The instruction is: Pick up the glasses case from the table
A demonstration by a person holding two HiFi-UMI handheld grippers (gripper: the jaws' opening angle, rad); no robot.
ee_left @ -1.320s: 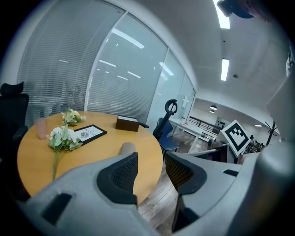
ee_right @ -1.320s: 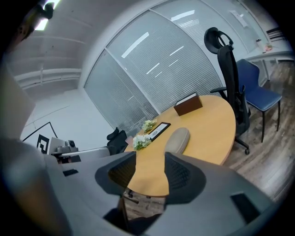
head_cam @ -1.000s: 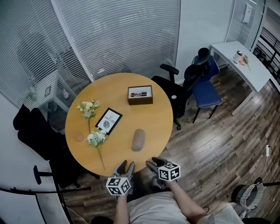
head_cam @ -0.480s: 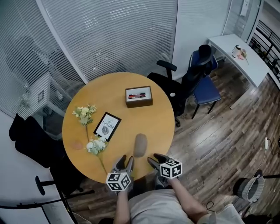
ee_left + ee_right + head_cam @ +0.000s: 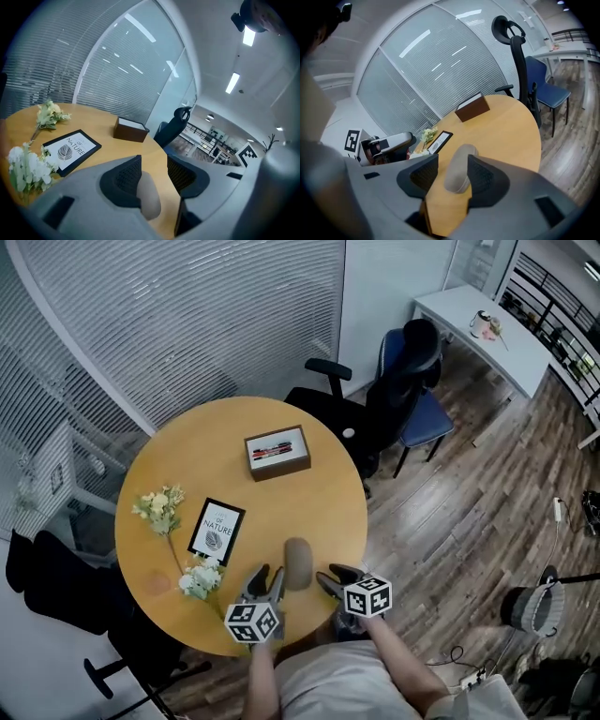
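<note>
The grey, rounded oblong glasses case lay flat on the round, tan wooden table, close to its near edge. Just left of the case the left gripper hovered with its jaws parted and nothing pinched. In the left gripper view the case showed through the gap, close to one pad, with neither pad pressing on it. Just right of the case the right gripper stood with its jaws roughly half apart and empty, the case lying on the wood ahead of them.

Left of the case lay a sprig of white artificial flowers. Beyond that, to the left, were a black-framed card printed with a leaf and "OF NATURE" and a second, cream-flowered sprig. Well beyond the case sat a dark brown open box holding pens.

Farther out from the case, past the table's far edge, stood a black office chair and a blue-seated chair, with a long white desk beyond them. Brown wood-plank flooring spread to the case's right, and a glass wall with white slatted blinds rose behind the table
</note>
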